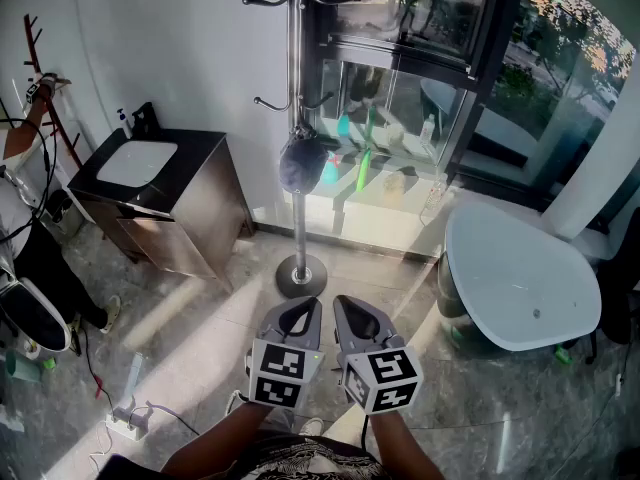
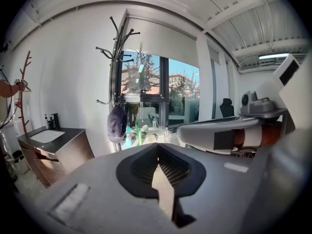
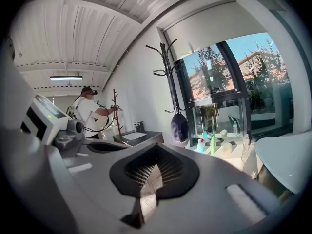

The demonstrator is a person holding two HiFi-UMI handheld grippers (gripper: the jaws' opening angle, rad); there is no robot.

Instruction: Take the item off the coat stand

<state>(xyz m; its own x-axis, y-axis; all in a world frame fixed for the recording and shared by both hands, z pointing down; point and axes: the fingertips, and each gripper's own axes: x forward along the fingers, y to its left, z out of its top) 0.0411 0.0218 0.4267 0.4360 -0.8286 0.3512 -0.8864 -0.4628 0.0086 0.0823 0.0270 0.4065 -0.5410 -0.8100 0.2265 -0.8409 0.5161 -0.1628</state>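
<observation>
I'm at the approach step, nothing taken yet: the left gripper [image 1: 299, 316] and right gripper [image 1: 361, 319] sit side by side low in the head view, both clenched with nothing between the jaws. The dark cap [image 1: 302, 163] hangs on a low hook of the coat stand [image 1: 296, 78], at 12 o'clock from the grippers and well apart from them. Next, I judge, I must move in, spread one gripper's jaws, pinch the cap and lift it clear of the hook.
</observation>
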